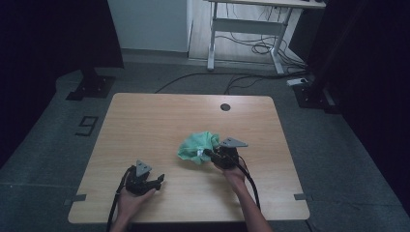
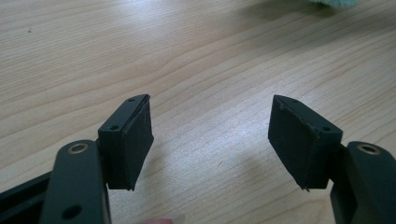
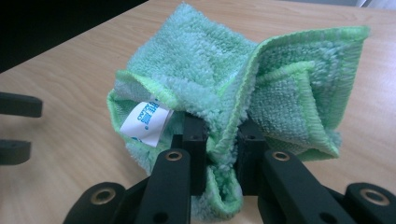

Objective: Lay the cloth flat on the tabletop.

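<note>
Pinching a fold of the green cloth [image 3: 243, 88], the right gripper [image 3: 223, 140] has its jaws clamped tight on the bunched fabric, a white label [image 3: 145, 122] hanging at one side. That cloth sits crumpled near the middle of the wooden table [image 1: 145, 125]. Over at the near edge, the left gripper [image 2: 210, 140] rests with jaws spread wide, nothing between them but bare wood.

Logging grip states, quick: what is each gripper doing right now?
Left gripper: open, nothing between its jaws, bare table under it.
Right gripper: shut on a fold of the green cloth.
</note>
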`<control>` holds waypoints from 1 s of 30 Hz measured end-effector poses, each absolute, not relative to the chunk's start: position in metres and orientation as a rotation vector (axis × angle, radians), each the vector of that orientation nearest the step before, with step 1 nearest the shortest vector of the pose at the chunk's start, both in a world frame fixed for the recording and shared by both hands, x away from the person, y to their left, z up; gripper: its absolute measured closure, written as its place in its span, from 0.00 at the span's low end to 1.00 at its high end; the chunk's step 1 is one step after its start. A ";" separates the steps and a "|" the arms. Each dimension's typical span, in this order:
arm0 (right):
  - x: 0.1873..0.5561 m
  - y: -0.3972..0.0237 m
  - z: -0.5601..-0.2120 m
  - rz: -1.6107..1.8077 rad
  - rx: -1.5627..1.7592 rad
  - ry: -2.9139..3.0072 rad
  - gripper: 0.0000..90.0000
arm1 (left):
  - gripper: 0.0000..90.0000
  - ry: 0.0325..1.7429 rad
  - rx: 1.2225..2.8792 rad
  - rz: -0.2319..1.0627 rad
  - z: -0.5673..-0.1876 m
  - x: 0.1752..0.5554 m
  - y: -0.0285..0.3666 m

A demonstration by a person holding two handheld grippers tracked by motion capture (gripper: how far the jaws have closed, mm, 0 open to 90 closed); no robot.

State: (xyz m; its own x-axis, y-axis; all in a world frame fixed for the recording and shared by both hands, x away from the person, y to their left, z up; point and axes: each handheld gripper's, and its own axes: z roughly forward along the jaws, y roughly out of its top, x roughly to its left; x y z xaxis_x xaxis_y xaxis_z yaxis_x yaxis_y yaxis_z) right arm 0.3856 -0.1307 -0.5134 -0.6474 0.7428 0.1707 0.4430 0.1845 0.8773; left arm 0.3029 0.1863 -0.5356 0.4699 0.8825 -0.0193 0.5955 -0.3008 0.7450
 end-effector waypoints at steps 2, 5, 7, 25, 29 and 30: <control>0.383 -0.131 -0.514 1.451 1.129 2.173 0.87 | 0.34 1.222 2.017 0.522 -0.535 0.303 0.186; 0.368 -0.131 -0.517 1.479 1.133 2.164 0.87 | 0.34 1.215 2.018 0.520 -0.535 0.302 0.185; 0.360 -0.129 -0.520 1.459 1.114 2.178 0.87 | 0.34 1.214 2.020 0.522 -0.535 0.301 0.185; 0.324 -0.125 -0.534 1.379 1.105 2.255 0.49 | 0.36 1.188 1.997 0.516 -0.528 0.297 0.181; 0.315 -0.135 -0.525 1.386 1.099 2.206 0.44 | 0.36 1.182 2.004 0.508 -0.529 0.296 0.179; 0.315 -0.135 -0.525 1.386 1.099 2.206 0.44 | 0.36 1.182 2.004 0.508 -0.529 0.296 0.179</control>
State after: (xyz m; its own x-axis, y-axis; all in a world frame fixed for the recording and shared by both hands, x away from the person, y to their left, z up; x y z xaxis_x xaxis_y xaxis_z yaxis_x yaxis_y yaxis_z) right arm 0.3149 -0.1351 -0.5250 -0.6563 0.7431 0.1307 0.4399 0.2362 0.8664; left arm 0.2964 0.1792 -0.5289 0.4965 0.8674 -0.0322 0.5735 -0.3000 0.7623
